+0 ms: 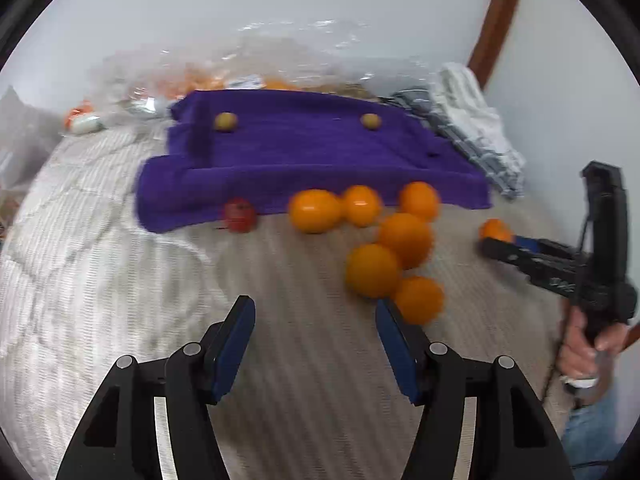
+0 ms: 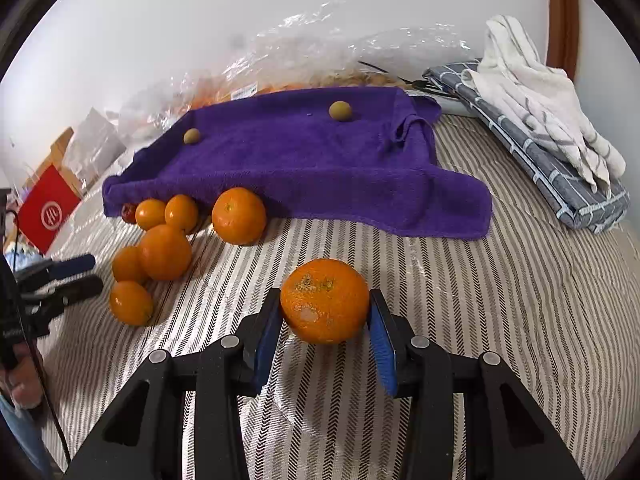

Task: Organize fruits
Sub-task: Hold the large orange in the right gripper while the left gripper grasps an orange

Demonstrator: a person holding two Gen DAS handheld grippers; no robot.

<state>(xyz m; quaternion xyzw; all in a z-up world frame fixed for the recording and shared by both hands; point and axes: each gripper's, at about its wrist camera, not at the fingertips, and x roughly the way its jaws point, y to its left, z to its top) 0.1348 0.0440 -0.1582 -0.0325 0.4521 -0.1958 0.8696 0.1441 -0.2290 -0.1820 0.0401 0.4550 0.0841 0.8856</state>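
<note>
A purple towel [image 1: 312, 152] [image 2: 304, 160] lies on the striped bed cover, with two small green-brown fruits [image 1: 226, 121] [image 2: 340, 111] on it. Several oranges [image 1: 404, 238] [image 2: 165, 252] cluster at the towel's front edge, with a small red fruit [image 1: 239, 216] beside them. My left gripper [image 1: 316, 312] is open and empty, just left of the nearest orange [image 1: 419, 300]. My right gripper [image 2: 324, 300] is shut on one orange [image 2: 325, 306], low over the bed; it also shows in the left wrist view [image 1: 494, 236] at the right.
A clear plastic bag [image 2: 320, 52] with more fruit lies behind the towel by the wall. Folded grey and white cloths [image 2: 540, 120] lie at the back right. A red box [image 2: 48, 212] stands at the left. A wooden post [image 1: 500, 12] rises at the right.
</note>
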